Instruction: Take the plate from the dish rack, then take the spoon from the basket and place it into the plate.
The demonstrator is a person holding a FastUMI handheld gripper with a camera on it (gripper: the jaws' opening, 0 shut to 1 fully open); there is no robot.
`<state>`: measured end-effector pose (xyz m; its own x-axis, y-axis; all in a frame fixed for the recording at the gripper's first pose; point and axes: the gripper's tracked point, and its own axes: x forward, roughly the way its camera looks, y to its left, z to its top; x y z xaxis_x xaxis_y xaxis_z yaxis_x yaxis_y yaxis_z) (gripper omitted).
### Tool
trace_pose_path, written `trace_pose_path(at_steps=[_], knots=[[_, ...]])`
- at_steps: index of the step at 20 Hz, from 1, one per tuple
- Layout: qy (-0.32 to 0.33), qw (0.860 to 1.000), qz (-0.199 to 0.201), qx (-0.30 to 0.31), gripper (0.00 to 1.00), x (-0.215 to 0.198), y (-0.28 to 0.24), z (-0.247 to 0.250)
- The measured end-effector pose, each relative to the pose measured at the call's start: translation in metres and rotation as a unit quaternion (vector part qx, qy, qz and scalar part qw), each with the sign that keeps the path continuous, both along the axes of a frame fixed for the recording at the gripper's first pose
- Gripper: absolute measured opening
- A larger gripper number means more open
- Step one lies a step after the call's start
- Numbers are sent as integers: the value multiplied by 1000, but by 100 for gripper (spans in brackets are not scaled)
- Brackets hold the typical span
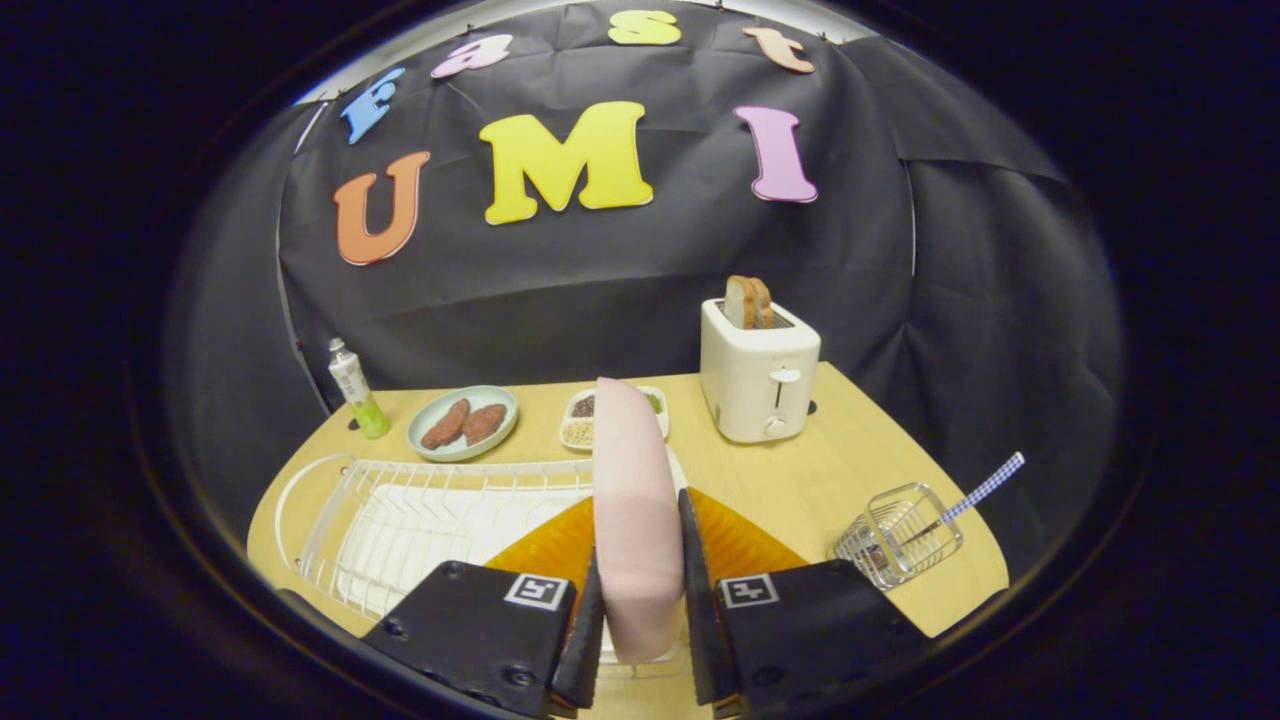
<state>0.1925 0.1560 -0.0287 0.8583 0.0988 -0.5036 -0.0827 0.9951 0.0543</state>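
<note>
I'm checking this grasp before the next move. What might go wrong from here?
The gripper is shut on the pink plate, held upright on edge by its rim, so it may slip or swing. It stands at the right end of the dish rack and could catch the wires. The spoon leans in a light basket that might tip.

No readable text or labels
</note>
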Motion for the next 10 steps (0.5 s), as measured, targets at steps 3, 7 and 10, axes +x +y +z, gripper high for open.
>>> trace_pose_path(at_steps=[3, 7, 10], knots=[[-21, 999, -31, -9, 37, 1, -8, 12], [-33, 997, -69, -24, 35, 9, -19, 19], [-39, 996, -78, -32, 33, 12, -19, 22]])
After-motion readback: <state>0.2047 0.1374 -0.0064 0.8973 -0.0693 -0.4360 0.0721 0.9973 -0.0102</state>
